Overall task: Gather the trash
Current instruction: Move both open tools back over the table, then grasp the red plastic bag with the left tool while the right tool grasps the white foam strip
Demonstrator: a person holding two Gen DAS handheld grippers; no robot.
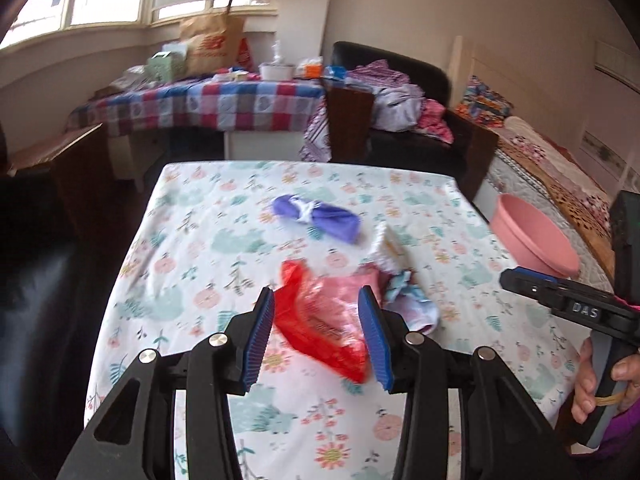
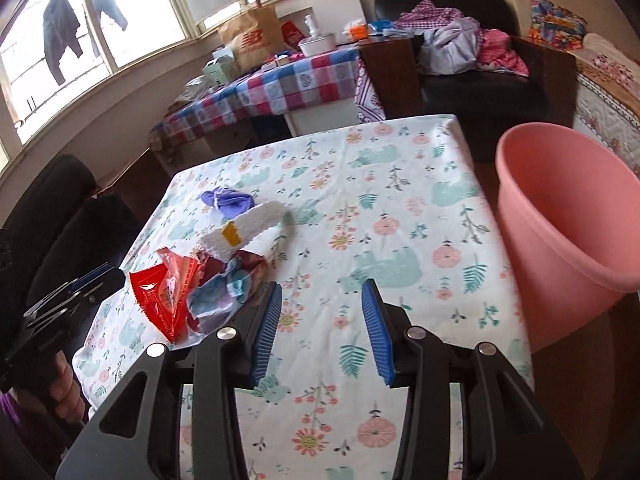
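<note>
A red plastic wrapper point(image 1: 320, 320) lies on the floral tablecloth point(image 1: 200, 240), between the open pads of my left gripper point(image 1: 316, 300), which hovers over it. The wrapper also shows in the right wrist view point(image 2: 164, 296). Beside it lie a crumpled pale blue and purple wrapper point(image 1: 408, 300), a white textured packet point(image 1: 390, 250) and a purple wrapper point(image 1: 316, 216). My right gripper point(image 2: 320, 300) is open and empty over bare tablecloth point(image 2: 400, 220), right of the trash pile. A pink bucket point(image 2: 568, 232) stands off the table's right edge; it also shows in the left wrist view point(image 1: 532, 236).
A table with a checked cloth point(image 1: 208, 104) and clutter stands behind, under the window. A dark armchair point(image 1: 404, 92) with clothes is at the back right, a bed point(image 1: 560, 168) at the right. A dark seat point(image 2: 68, 216) sits left of the table.
</note>
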